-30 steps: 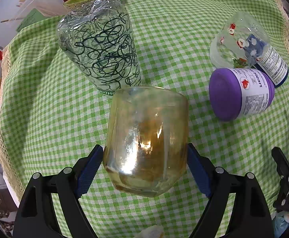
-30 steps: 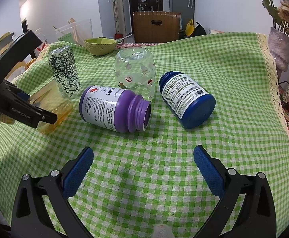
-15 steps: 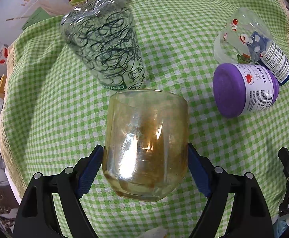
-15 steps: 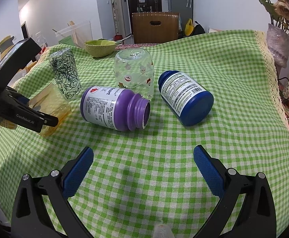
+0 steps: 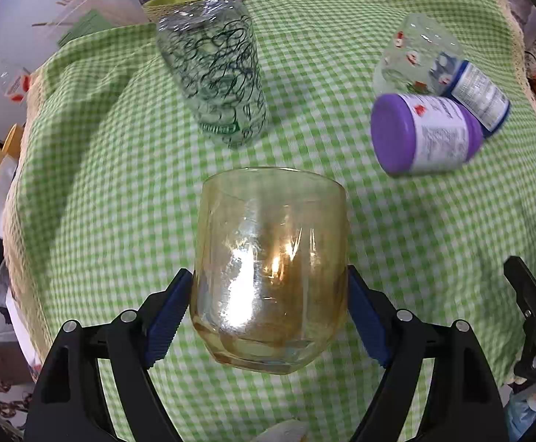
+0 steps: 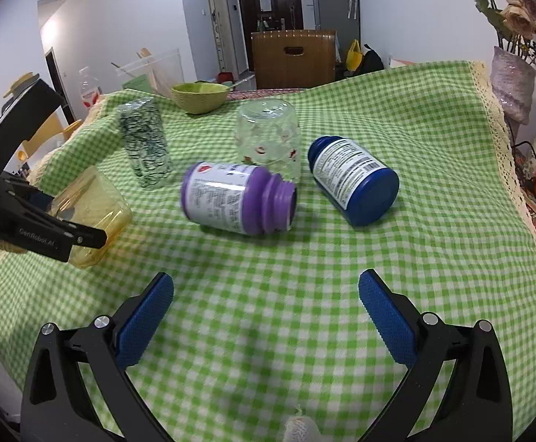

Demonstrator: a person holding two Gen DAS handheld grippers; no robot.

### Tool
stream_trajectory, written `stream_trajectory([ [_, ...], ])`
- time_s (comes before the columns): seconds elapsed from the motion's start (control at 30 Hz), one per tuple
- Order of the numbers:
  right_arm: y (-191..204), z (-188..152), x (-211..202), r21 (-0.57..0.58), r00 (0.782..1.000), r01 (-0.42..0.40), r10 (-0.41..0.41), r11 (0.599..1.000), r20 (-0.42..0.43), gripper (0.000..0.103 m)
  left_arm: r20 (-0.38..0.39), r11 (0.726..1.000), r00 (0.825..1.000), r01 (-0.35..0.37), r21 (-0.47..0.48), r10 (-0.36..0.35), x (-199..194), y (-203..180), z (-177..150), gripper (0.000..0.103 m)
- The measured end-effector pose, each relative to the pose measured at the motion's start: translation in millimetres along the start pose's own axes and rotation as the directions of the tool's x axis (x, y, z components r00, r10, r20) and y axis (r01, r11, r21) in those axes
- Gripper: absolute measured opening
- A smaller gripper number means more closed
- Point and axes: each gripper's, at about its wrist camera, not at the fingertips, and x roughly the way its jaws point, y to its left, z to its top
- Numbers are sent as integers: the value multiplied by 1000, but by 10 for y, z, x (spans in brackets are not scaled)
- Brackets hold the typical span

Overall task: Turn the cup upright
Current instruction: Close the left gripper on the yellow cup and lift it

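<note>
Left wrist view: my left tongs [image 5: 269, 305] are clenched on the amber cup [image 5: 269, 265], one blue pad pressed against each side of its lower wall. The cup's long axis runs forward along the fingers [image 5: 168, 316], with the thick faceted base nearest the camera and the open rim pointing away, toward the far side of the bench [image 5: 102, 184]; whether the cup touches the green checked cloth from this angle I cannot tell. Beyond the rim stands a scribble-patterned glass [image 5: 216, 77], mouth down. To the right lie a purple bottle [image 5: 426, 134] on its side, a blue bottle [image 5: 477, 95] behind it, and a clear printed glass [image 5: 415, 59], inverted. Part of my right tongs shows at the right edge. Right wrist view: my right tongs [image 6: 266, 311] are released, the blue pads spread wide with only the cloth between them, holding nothing. At far left the left tongs [image 6: 46, 221] grip the amber cup [image 6: 91, 213], which here reads as tilted, rim up and away from me, base down toward the cloth. Mid-bench, the purple bottle [image 6: 238, 199] lies with its open neck to the right, the blue bottle [image 6: 354, 180] lies just beside it, and the clear printed glass [image 6: 269, 136] stands inverted behind both. A green bowl [image 6: 199, 97] sits at the far edge.
</note>
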Motion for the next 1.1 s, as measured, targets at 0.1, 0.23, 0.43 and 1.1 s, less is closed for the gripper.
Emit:
stream_trajectory([
  [0.1, 91, -61, -73, -6, 1000, -12, 12, 1000, 3, 97, 10, 1000, 1000, 1, 6, -1, -117, -5, -213, 79],
  [0.23, 205, -158, -174, -9, 999, -34, 34, 999, 4, 97, 8, 1000, 1000, 3, 25, -4, -270, -24, -566, 79],
  [0.43, 364, -310, -310, -15, 998, -59, 59, 998, 3, 97, 18, 1000, 1000, 15, 11, -15, -346, -50, -822, 79],
  [1.1, 699, -597, -361, -38, 995, -98, 96, 994, -39, 97, 6, 989, 999, -32, -147, 34, -17, 429, -1109, 79],
])
